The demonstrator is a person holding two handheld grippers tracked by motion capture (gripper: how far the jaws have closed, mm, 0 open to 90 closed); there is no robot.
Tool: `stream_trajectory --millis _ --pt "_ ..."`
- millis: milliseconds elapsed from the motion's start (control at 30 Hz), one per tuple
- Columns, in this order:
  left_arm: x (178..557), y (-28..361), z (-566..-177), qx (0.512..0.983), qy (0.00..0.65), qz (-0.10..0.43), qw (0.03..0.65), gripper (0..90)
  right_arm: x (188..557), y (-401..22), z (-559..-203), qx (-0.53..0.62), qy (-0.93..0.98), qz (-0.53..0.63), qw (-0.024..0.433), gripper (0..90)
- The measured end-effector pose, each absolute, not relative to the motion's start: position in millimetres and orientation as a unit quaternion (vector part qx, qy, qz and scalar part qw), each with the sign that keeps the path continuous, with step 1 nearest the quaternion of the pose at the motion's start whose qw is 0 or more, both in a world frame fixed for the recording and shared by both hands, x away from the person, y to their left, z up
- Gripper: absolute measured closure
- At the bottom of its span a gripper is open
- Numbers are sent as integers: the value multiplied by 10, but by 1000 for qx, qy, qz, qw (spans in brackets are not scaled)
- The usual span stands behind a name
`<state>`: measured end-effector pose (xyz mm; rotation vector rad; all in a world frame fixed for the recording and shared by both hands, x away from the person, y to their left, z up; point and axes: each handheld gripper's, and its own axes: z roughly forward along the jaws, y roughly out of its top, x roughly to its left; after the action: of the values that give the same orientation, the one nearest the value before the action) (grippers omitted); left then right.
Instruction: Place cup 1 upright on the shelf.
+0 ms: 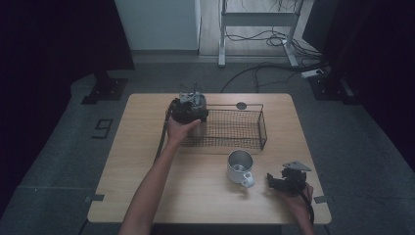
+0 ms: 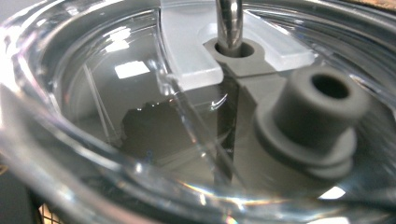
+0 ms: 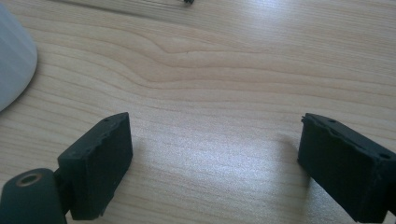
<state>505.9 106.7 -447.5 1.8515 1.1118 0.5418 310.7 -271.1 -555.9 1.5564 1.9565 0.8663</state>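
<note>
A tumbler with a clear lid (image 2: 140, 93), a grey stopper (image 2: 317, 121) and a metal straw (image 2: 229, 23) sits right in front of the left gripper's camera. The lid's rim hides the jaws. In the high view my left gripper (image 1: 190, 110) is at the left end of the black wire basket (image 1: 244, 143), closed around the tumbler (image 1: 197, 129). My right gripper (image 1: 270, 180) rests low over the table's front right, with its black pads (image 3: 100, 163) wide apart and nothing between them. A metal mug (image 1: 240, 166) with a white handle stands just left of it.
The basket lies across the back middle of the wooden table (image 1: 147, 161). The mug's pale side (image 3: 14, 60) is at the left edge of the right gripper view. A small dark disc (image 1: 241, 105) lies behind the basket. Cables run over the floor beyond.
</note>
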Motion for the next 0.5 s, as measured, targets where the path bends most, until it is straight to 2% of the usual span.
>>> stream_trajectory --millis 500 --pt "5078 1033 -4615 752 452 221 425 37 3100 -2712 -5559 570 717 318 245 104"
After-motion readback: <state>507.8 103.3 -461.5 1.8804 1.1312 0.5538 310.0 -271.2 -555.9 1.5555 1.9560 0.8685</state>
